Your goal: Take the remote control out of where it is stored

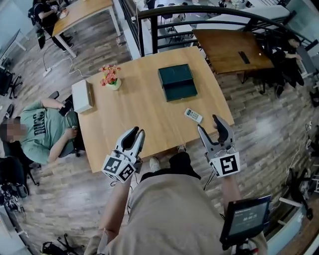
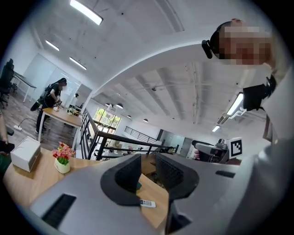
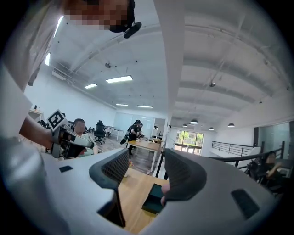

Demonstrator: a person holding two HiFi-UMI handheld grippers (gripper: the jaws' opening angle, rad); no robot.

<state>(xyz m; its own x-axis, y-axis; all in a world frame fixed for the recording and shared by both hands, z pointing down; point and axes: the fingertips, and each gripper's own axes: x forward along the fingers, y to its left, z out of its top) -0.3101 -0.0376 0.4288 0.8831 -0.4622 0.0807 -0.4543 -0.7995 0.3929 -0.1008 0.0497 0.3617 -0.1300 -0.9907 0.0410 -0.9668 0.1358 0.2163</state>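
The white remote control [image 1: 193, 115] lies flat on the wooden table [image 1: 139, 117], a little toward me from the dark green box [image 1: 177, 82], whose lid looks open. Both grippers are raised in front of my body, off the table and pointing level. My left gripper [image 1: 135, 134] is near the table's front edge, its jaws a small way apart with nothing between them. The left gripper view looks between those jaws [image 2: 148, 167] at the remote [image 2: 147, 203] below. My right gripper [image 1: 209, 124] stands open and empty just right of the remote. Past its jaws [image 3: 146, 167] the green box [image 3: 154, 202] shows.
A white box [image 1: 82, 95] and a small pot of flowers [image 1: 111, 78] stand at the table's left. A person [image 1: 45, 130] sits beside the left edge. A darker table [image 1: 232, 50] and a black railing [image 1: 209, 12] lie beyond. A tablet [image 1: 246, 216] hangs at my right side.
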